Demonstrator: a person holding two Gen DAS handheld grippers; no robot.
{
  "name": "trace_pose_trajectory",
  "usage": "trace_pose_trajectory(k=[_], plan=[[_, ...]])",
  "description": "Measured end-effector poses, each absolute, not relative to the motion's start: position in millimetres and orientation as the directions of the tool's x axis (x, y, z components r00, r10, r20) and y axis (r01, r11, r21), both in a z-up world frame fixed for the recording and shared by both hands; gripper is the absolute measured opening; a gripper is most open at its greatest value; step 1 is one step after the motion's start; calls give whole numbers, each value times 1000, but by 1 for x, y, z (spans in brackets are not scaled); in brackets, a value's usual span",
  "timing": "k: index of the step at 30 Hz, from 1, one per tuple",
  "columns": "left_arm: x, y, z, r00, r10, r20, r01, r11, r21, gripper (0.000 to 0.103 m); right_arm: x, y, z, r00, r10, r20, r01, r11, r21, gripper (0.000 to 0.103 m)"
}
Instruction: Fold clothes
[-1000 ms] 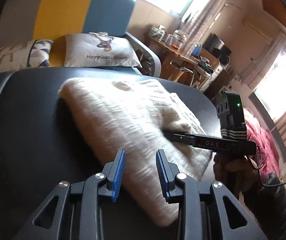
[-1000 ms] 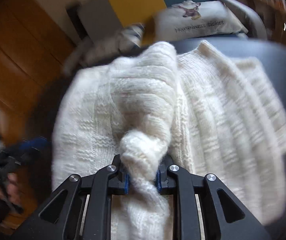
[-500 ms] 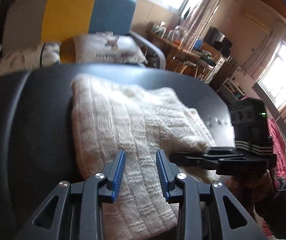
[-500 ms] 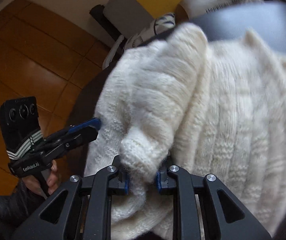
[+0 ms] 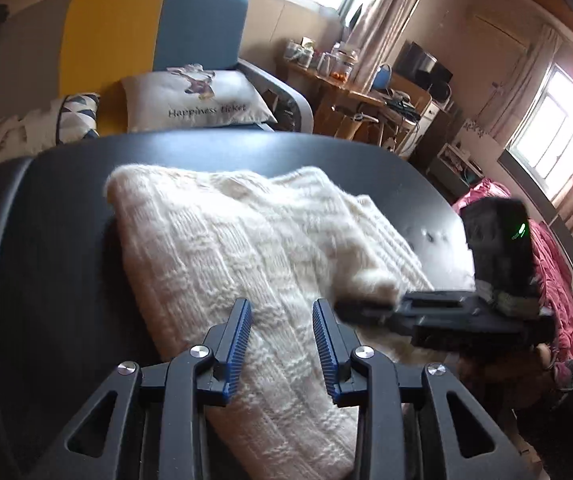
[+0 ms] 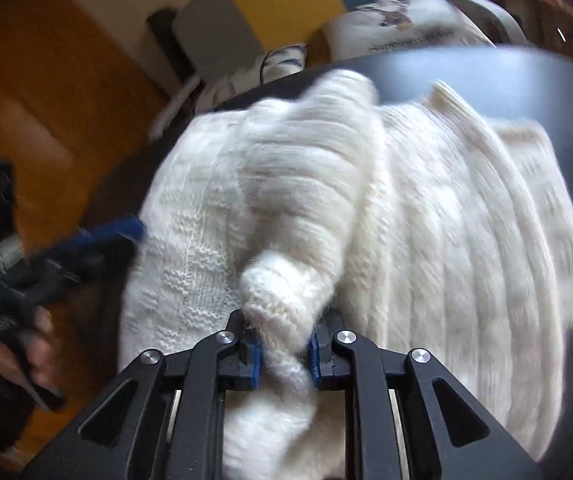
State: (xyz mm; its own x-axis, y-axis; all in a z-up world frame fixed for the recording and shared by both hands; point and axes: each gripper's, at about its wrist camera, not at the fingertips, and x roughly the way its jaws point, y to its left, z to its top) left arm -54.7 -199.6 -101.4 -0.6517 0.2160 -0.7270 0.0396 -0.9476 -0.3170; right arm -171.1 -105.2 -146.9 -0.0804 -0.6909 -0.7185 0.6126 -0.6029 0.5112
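Swung leftward, right gripper (image 6: pixel 284 350) pinching white sweater (image 6: pixel 426 216), pillow (image 5: pixel 196 100) reading "Happiness ticket"

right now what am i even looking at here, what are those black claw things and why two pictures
Each picture comes from a camera mounted on a hand-held gripper, a two-finger clamp a person squeezes; there is no robot arm. One view looks along the left gripper, the other along the right gripper. A white knitted sweater lies on a dark table. The left gripper's blue-padded jaws stand open over the sweater, pinching nothing. The right gripper is clamped on a bunched fold of the sweater, lifted above the rest. Each view also catches the other gripper at its edge. Behind the table are a sofa and a cushion.
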Motion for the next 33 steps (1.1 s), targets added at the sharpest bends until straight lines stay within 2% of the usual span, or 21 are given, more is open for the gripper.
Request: trace_pose_trajectory(k=[3, 6, 7, 9, 11, 14, 17, 25, 33], plan=[[-51, -193, -93, -689, 210, -694, 39, -945, -324, 32, -174, -105, -139, -101, -704, -703, 627, -593, 504, 18], [-56, -185, -100, -657, 202, -726, 37, -954, -299, 33, -173, -109, -113, -126, -750, -649, 677, -543, 496, 21], [-60, -184, -105, -645, 209, -735, 40, -951, -305, 33, -173, -112, -108, -138, -748, -650, 691, -542, 477, 21], [-70, -182, -116, -620, 222, -752, 47, -947, -318, 32, -174, -118, -120, -144, -689, -710, 694, -582, 425, 21], [-68, -178, -115, -627, 209, -751, 40, -953, -300, 32, -178, -118, -143, -131, -651, -748, 686, -604, 406, 30], [-63, -176, -108, -644, 203, -738, 30, -957, -289, 33, -181, -93, -146, -110, -707, -698, 639, -588, 495, 39], [-57, -176, -99, -665, 202, -719, 20, -958, -288, 33, -179, -77, -133, -140, -731, -668, 653, -575, 493, 48], [-47, -186, -99, -678, 168, -716, 78, -952, -297, 33, -159, -38, -117, -36, -778, -627, 741, -442, 506, 48], [-71, -169, -103, -654, 129, -745, 43, -978, -206, 33, -135, -44, -118, 51, -766, -641, 807, -346, 478, 51]])
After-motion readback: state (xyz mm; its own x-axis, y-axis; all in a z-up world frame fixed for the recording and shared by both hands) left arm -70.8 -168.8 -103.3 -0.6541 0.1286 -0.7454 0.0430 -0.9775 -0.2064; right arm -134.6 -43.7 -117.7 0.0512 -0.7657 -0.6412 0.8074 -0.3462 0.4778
